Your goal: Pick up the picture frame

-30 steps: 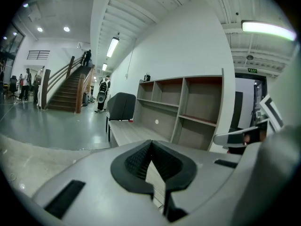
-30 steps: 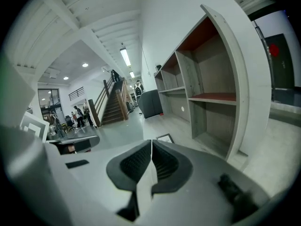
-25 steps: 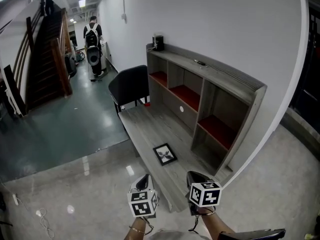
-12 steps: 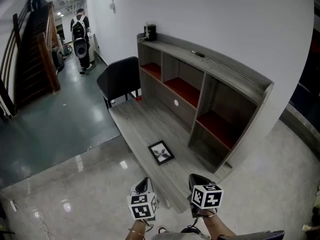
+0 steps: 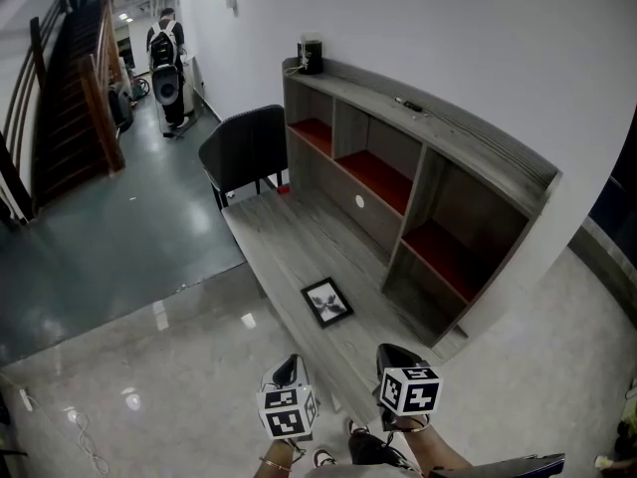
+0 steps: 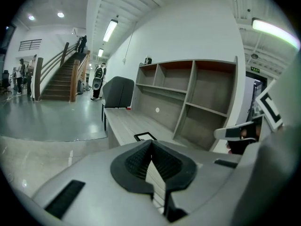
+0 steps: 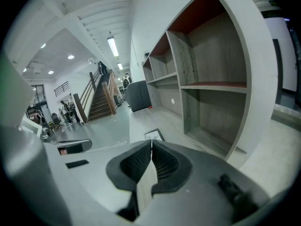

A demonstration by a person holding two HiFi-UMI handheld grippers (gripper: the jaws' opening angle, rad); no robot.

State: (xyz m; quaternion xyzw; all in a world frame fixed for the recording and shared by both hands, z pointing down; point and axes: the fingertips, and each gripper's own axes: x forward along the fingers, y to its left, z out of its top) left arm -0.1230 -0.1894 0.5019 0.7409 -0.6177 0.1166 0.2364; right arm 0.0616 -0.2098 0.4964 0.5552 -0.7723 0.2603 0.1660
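Lifting the picture frame point(image 5: 327, 302), lying flat on the worktop point(image 5: 282, 229) ahead of and between the left claw point(image 5: 288, 366) and right claw point(image 5: 392, 357), both pinched shut and empty, probably needs the jaws parted first, then lowered onto opposite frame edges.

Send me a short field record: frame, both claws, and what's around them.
frame: lies flat on the desk, ahead of both claws, not touched
left claw: shut, empty
right claw: shut, empty
shelf: stands along the desk's wall side, beside the frame
chair: at the desk's far end
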